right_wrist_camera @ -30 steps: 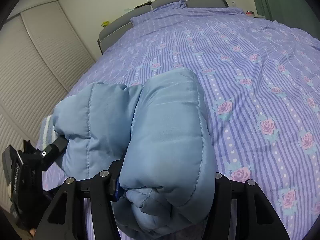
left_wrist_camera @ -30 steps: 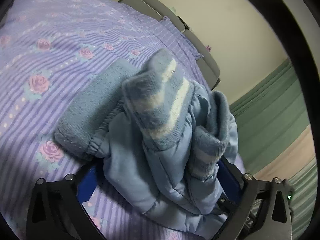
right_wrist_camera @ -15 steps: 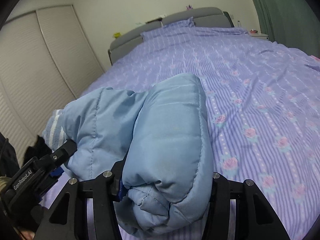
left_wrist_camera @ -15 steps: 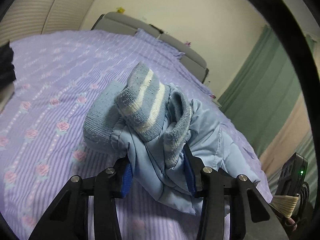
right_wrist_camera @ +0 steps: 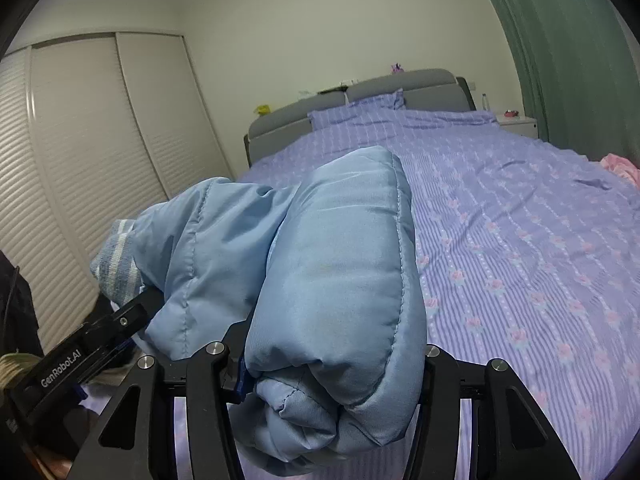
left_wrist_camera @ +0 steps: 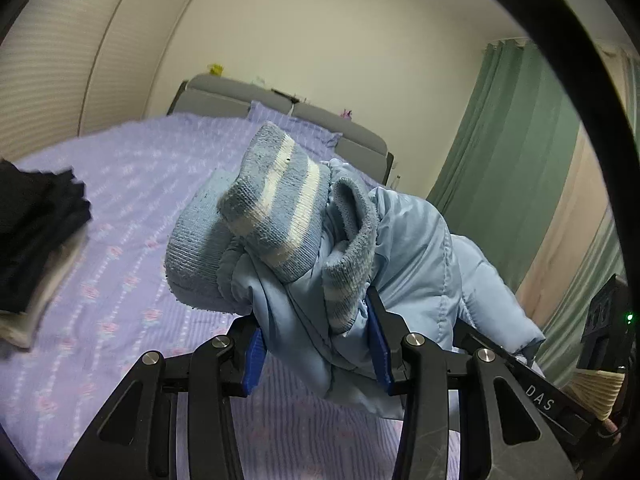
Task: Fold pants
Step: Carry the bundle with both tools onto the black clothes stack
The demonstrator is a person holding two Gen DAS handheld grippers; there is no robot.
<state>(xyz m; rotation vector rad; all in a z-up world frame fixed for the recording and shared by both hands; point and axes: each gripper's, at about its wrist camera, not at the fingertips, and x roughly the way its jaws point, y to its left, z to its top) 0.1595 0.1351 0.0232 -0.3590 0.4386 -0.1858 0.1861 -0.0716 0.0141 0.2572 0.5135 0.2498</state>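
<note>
The folded light-blue padded pants [left_wrist_camera: 416, 264] have striped blue-and-white knit cuffs [left_wrist_camera: 280, 208]. My left gripper [left_wrist_camera: 316, 356] is shut on the cuff end of the bundle and holds it above the bed. My right gripper [right_wrist_camera: 332, 364] is shut on the other, puffy end of the pants [right_wrist_camera: 340, 280]. The left gripper's body shows at the lower left of the right wrist view [right_wrist_camera: 80, 352]. The right gripper's body shows at the right edge of the left wrist view [left_wrist_camera: 608, 320]. The bundle hangs between both grippers.
The bed [right_wrist_camera: 520, 240] has a purple striped cover with roses and a grey headboard [right_wrist_camera: 400, 84]. A stack of dark folded clothes [left_wrist_camera: 36, 232] lies at the bed's left. Slatted wardrobe doors [right_wrist_camera: 80, 140] stand left. Green curtains [left_wrist_camera: 512, 152] hang right. A pink item [right_wrist_camera: 620, 164] lies at far right.
Both grippers have lifted the pants bundle up off the bed, and the views have tilted up toward the headboard and walls. The left gripper has closed tighter on the cuff end.
</note>
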